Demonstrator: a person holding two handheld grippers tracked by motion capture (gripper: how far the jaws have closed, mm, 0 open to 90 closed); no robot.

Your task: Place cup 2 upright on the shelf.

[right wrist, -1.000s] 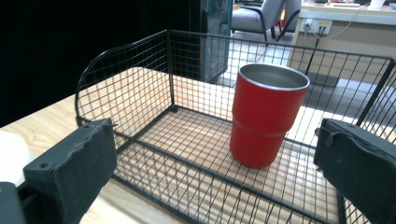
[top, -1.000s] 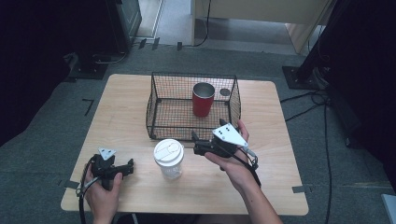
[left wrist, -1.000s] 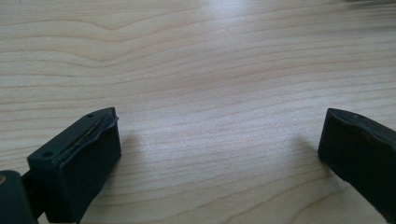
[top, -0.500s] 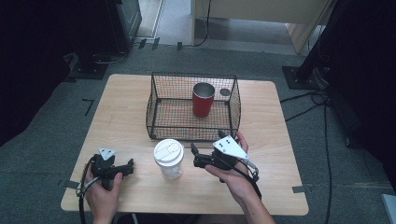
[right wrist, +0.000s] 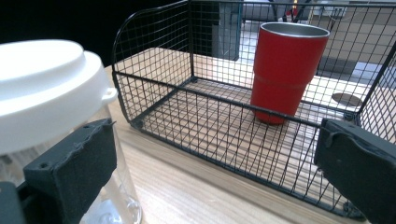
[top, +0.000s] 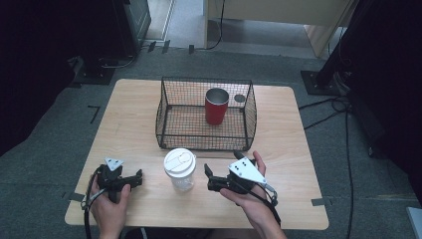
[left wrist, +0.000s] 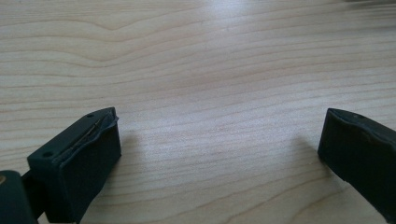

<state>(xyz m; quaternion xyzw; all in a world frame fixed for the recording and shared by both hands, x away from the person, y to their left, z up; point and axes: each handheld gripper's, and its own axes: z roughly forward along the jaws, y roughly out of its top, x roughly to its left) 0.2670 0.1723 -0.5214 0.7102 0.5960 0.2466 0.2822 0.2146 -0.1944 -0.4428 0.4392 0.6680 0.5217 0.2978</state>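
Clear cup (top: 180, 171), white lid (top: 179, 161)

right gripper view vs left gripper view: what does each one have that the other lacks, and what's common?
Right gripper view only: the clear cup with a white lid at the left jaw, the black wire basket, and the red tumbler standing upright inside it.

Left gripper view only: bare wood between the jaws, with the left gripper low over it.

Both: the wooden table, and a pair of black jaws spread wide apart; the right gripper is open too.

Wooden table (top: 134, 124) bears wire basket (top: 164, 107) and lidded cup (top: 180, 169)
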